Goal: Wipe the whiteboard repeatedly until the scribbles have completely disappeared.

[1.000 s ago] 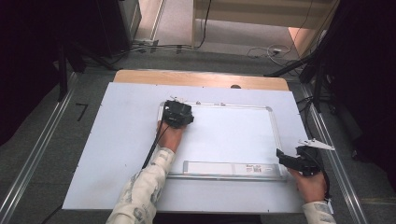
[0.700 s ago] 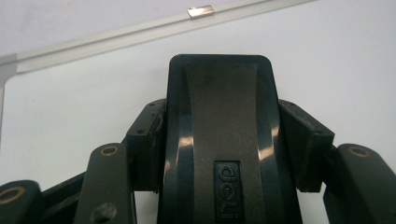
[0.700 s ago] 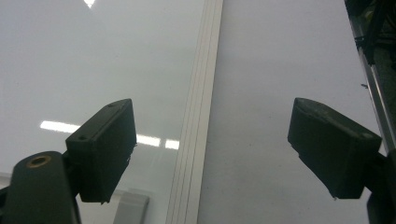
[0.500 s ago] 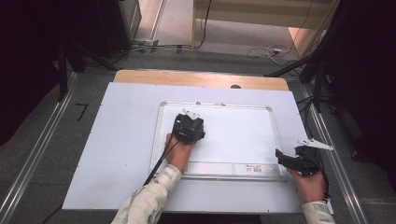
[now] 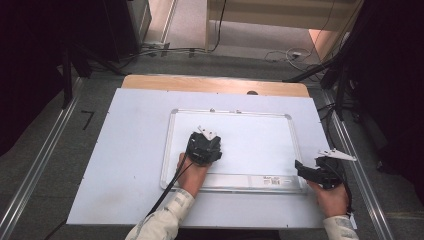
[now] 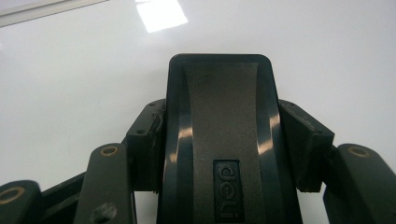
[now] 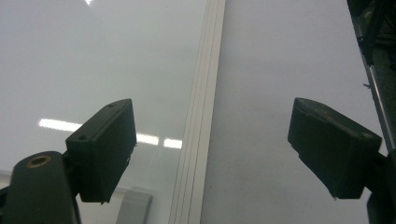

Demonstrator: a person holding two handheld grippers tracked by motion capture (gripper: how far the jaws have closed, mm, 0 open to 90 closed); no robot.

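Dim room, grey floor (image 5: 60, 165)
Wooden table (image 5: 215, 83) w/ white top sheet, metal rails (image 5: 30, 175) alongside; cables (image 5: 280, 52), maybe a dark stand (image 5: 345, 75), behind.

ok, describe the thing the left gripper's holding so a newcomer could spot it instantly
Find the whiteboard lying flat on the pale table. On its surface, left of centre, the left gripper is clamped on a black whiteboard eraser. It is the one dark block on the white board, with a matte strip and embossed logo.
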